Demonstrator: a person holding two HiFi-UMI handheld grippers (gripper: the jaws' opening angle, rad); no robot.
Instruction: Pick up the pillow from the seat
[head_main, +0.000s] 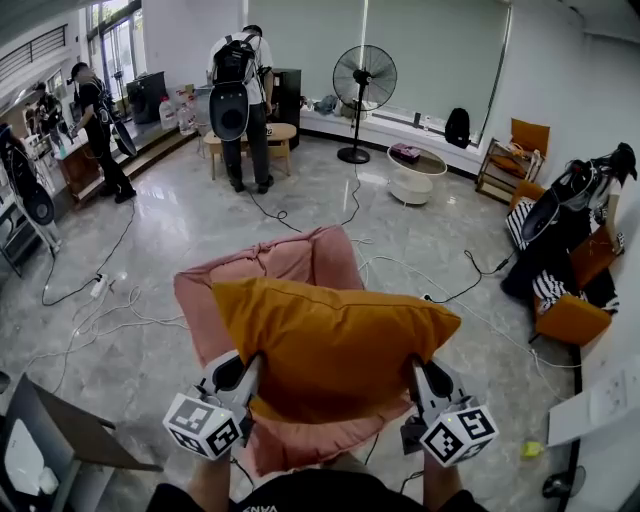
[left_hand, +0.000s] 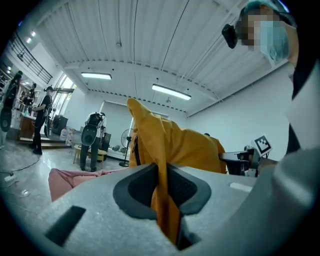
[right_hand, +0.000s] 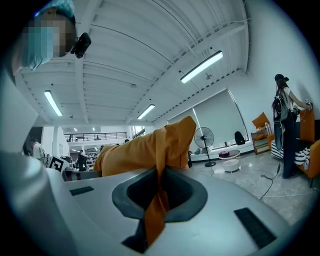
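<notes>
An orange pillow (head_main: 335, 345) hangs lifted above the pink seat (head_main: 290, 262), held at its two near corners. My left gripper (head_main: 248, 375) is shut on the pillow's left corner; in the left gripper view the orange fabric (left_hand: 165, 150) is pinched between the dark pads. At the right corner my right gripper (head_main: 415, 375) is shut on the fabric too, and the right gripper view shows the pillow (right_hand: 150, 150) rising from the closed jaws. The pillow hides much of the seat.
Cables (head_main: 110, 310) trail over the grey floor. A person (head_main: 242, 100) stands at a small table at the back, a standing fan (head_main: 363, 85) and a round white table (head_main: 415, 175) beyond. Orange chairs (head_main: 570, 318) sit at the right, a dark desk corner (head_main: 50, 440) near left.
</notes>
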